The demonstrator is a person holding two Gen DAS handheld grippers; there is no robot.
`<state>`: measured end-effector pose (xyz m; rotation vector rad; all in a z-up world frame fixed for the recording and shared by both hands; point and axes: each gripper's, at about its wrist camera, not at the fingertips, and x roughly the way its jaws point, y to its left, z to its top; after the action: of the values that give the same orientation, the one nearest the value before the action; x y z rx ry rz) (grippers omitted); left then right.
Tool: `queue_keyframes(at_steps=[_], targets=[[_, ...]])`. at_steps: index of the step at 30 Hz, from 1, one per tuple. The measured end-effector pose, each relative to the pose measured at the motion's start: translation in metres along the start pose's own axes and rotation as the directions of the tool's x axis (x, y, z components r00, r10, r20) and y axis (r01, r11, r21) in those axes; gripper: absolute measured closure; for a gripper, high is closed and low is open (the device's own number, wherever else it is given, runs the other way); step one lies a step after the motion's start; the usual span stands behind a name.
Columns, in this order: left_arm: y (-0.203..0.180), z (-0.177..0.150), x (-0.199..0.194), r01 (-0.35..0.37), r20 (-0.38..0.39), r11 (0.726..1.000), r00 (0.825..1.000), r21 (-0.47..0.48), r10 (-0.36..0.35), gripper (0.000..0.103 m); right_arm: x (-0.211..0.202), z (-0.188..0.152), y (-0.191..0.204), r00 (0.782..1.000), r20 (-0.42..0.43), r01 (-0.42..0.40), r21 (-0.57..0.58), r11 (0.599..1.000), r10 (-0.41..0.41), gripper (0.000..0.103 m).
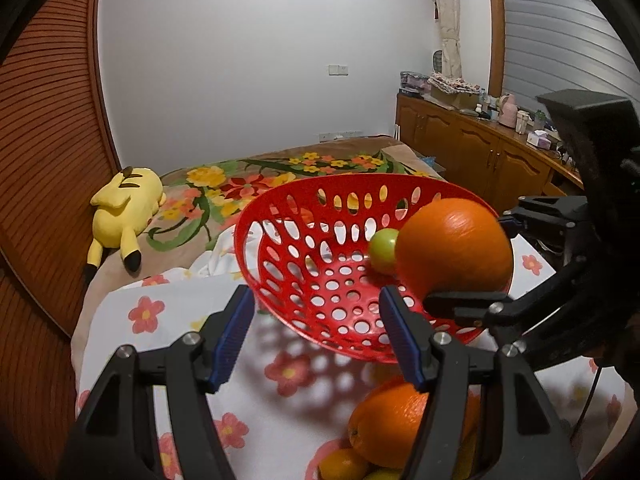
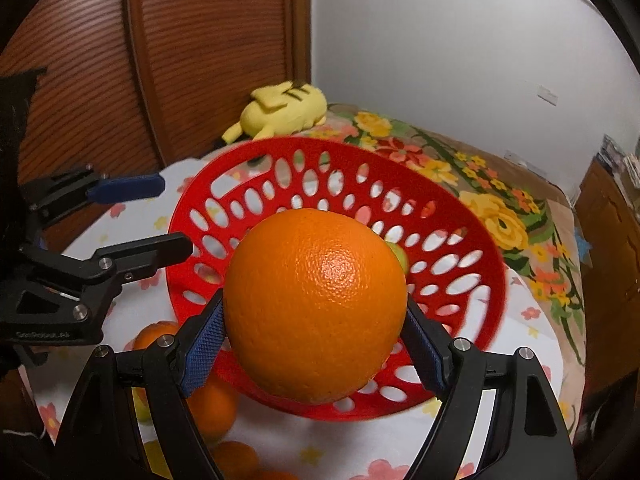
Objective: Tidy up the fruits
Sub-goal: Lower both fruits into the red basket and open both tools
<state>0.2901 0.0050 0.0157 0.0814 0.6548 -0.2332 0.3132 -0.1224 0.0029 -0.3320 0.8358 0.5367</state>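
Observation:
A red perforated basket (image 1: 304, 264) sits tilted on a floral cloth; it also shows in the right wrist view (image 2: 256, 196). A small green fruit (image 1: 382, 246) lies inside it. My right gripper (image 2: 316, 344) is shut on a large orange (image 2: 316, 304) and holds it over the basket's near rim; the same orange (image 1: 454, 250) shows in the left wrist view. My left gripper (image 1: 316, 336) is open and empty, just in front of the basket. More oranges (image 1: 384, 424) lie on the cloth near me, partly hidden by my fingers.
A yellow plush toy (image 1: 120, 212) lies on the flowered bedspread (image 1: 240, 184) behind the basket. A wooden sideboard (image 1: 480, 152) with clutter runs along the right. A slatted wooden wall (image 1: 44, 160) is on the left.

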Motion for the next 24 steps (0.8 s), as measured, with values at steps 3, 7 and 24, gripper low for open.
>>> queue_keyframes(at_steps=[3, 7, 24], targets=[[0.002, -0.003, -0.001, -0.002, 0.001, 1.000, 1.000, -0.001, 0.002, 0.038, 0.010, 0.002, 0.007, 0.999, -0.033, -0.004, -0.020, 1.000, 0.004, 0.019], [0.006, -0.005, -0.003, -0.009, 0.004, 1.000, 1.000, -0.001, 0.009, 0.038, 0.020, 0.002, 0.012, 0.998, -0.060, -0.004, -0.028, 1.000, 0.002, 0.019], [0.013, -0.009, -0.008, -0.017, -0.002, 1.000, 1.000, -0.011, 0.017, 0.037, 0.013, 0.009, 0.012, 0.999, -0.030, 0.014, -0.019, 1.000, -0.015, 0.013]])
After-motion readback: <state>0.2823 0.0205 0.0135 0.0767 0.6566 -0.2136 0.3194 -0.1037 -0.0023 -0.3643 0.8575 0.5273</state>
